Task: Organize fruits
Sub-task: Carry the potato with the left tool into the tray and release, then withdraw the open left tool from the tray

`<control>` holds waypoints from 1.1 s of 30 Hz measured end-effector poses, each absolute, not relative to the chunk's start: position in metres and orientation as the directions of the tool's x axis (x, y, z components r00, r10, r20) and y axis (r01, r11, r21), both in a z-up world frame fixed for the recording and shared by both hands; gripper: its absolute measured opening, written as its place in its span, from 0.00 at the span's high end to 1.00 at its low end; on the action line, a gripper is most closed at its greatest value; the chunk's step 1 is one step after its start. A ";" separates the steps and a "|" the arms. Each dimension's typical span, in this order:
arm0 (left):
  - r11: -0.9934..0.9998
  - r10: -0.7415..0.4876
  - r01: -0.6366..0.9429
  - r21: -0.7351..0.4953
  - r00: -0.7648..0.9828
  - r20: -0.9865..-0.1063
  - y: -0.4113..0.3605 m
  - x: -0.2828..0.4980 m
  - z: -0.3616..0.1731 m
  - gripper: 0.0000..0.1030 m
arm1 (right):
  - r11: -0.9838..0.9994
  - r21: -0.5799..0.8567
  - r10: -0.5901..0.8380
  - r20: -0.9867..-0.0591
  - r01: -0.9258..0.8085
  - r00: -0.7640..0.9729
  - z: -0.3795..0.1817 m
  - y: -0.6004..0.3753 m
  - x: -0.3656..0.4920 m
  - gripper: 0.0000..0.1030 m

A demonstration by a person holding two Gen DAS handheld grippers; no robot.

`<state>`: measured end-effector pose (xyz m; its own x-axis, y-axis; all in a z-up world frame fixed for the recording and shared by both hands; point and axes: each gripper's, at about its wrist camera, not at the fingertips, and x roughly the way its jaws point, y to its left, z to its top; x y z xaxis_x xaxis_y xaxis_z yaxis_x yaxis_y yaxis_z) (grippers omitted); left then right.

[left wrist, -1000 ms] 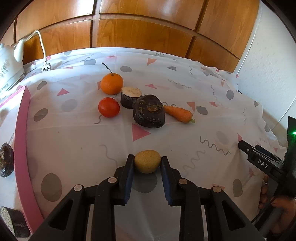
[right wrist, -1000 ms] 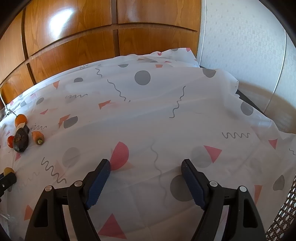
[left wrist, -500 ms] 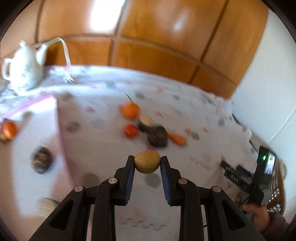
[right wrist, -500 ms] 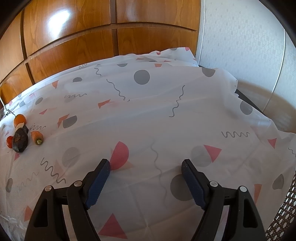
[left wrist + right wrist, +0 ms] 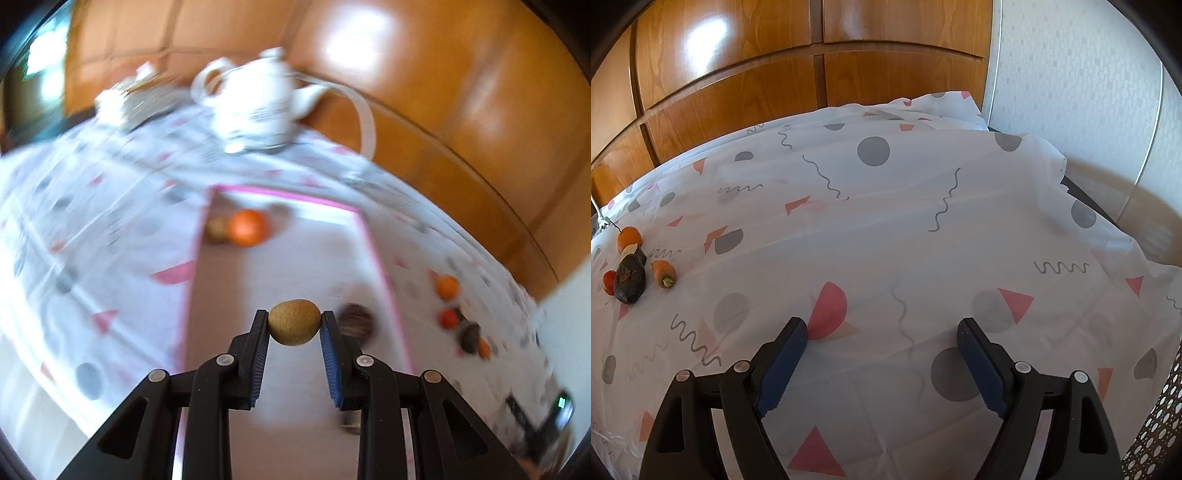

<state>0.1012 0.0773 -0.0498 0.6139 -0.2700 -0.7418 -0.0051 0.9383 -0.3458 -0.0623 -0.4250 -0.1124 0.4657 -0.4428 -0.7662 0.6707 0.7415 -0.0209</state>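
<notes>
My left gripper is shut on a small tan round fruit and holds it above a pink-edged white mat. On the mat lie an orange, a brownish fruit beside it, and a dark round piece near the right edge. A second orange, a tomato, a dark cut piece and a carrot sit grouped on the patterned cloth at the far left of the right wrist view. My right gripper hovers over bare cloth, its jaws opening with nothing between them.
A white teapot with a cord stands behind the mat, against the wooden panels. The cloth drops off at its right edge by a white wall. A wicker surface shows at the bottom right. The left wrist view is blurred.
My left gripper swung left and rolled with the tan fruit, from above the patterned cloth near the fruit group to above the pink-edged mat. The right gripper stayed put, its jaws slightly wider.
</notes>
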 end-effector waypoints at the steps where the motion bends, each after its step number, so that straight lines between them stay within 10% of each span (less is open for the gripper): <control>1: 0.933 -0.270 -0.027 -0.359 0.609 -0.746 0.086 0.104 -0.052 0.73 | 0.741 -0.023 -0.444 -0.766 0.671 0.464 -0.112 -0.425 -0.062 0.18; 33: 0.963 -0.088 -0.142 -0.227 0.633 -0.770 0.084 0.084 -0.051 0.50 | 0.739 -0.026 -0.449 -0.763 0.673 0.465 -0.113 -0.423 -0.064 0.18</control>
<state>0.0838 0.0837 -0.0511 0.6325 -0.0876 -0.7696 -0.1424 0.9635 -0.2267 -0.0637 -0.4225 -0.1131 0.4646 -0.4493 -0.7631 0.6728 0.7394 -0.0257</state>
